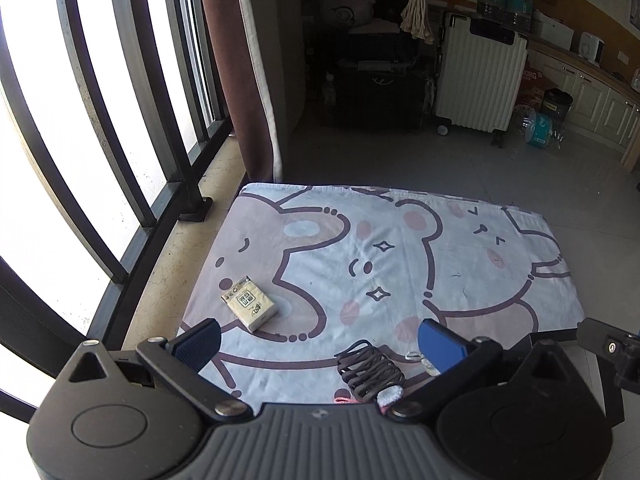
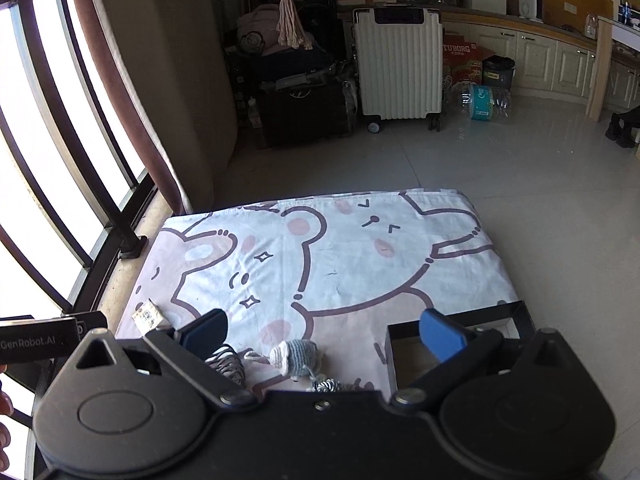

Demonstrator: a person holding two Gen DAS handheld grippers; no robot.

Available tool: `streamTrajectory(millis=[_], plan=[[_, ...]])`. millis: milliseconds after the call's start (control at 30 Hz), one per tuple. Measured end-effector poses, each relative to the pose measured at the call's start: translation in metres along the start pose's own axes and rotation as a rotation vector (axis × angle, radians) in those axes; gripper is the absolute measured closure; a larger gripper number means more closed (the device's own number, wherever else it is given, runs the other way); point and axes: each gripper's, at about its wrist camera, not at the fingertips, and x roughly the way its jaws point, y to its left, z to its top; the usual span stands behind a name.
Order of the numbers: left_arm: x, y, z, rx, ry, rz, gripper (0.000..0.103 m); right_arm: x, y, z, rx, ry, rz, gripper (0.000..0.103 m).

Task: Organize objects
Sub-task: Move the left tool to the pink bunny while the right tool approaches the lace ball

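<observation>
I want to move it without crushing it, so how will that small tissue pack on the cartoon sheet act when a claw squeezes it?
The tissue pack looks like a soft-wrapped block, so it would probably dent under a firm squeeze. It seems light and may slide on the sheet if nudged. Lying flat, it is unlikely to roll or tip.

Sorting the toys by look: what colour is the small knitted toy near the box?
Pale blue-grey with a cream end, the knitted toy shows best in the right wrist view.

Right gripper (image 2: 322,330) jaws spread, knitted toy (image 2: 296,358), black box (image 2: 460,320)
</observation>
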Motion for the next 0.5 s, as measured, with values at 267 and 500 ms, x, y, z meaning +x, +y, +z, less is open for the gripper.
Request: streamTrajectory(millis=[267,500], plan=[[0.033,-0.001,-0.006,0.0,0.043,0.002,0.0,0.035,-0.004,-0.009,0.017,0.049,-0.017,0.0],[0.063,-0.001,-0.021,-0.008,0.09,-0.001,0.0,0.058,-0.005,-0.028,0.017,0.046,0.027,0.0]])
